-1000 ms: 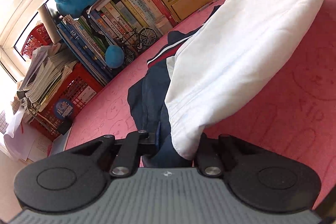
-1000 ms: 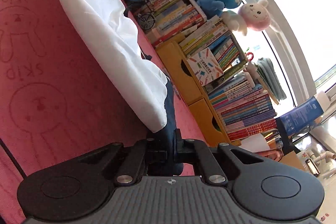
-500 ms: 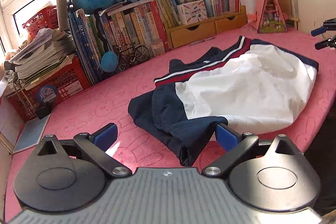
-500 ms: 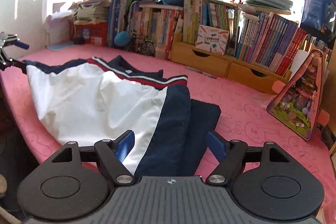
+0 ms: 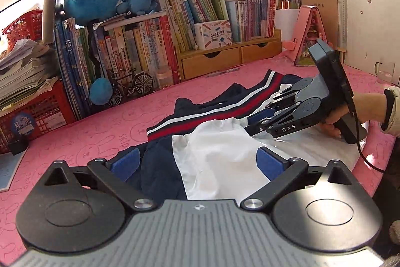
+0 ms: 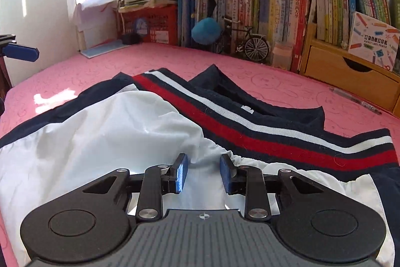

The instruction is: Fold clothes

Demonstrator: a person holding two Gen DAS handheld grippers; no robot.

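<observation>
The jacket (image 5: 212, 142) lies spread on the pink worktop (image 5: 125, 116), white panel up, navy sides and the red-and-white striped hem toward the books (image 5: 140, 41). It lies roughly flat, probably so a fold can be made across it, though the white cloth bunches in the middle.

The left tool (image 5: 197, 162) hangs wide above the near navy edge with nothing between its pads; it looks free to pick a new hold.

The right tool (image 6: 203, 174), held by a hand (image 5: 335, 121), sits low on the white panel just short of the striped hem. Its jaws are narrow and closing around a raised ridge of white cloth, which the pads do not yet press. That pinch likely serves to lift this edge for the next fold.
</observation>
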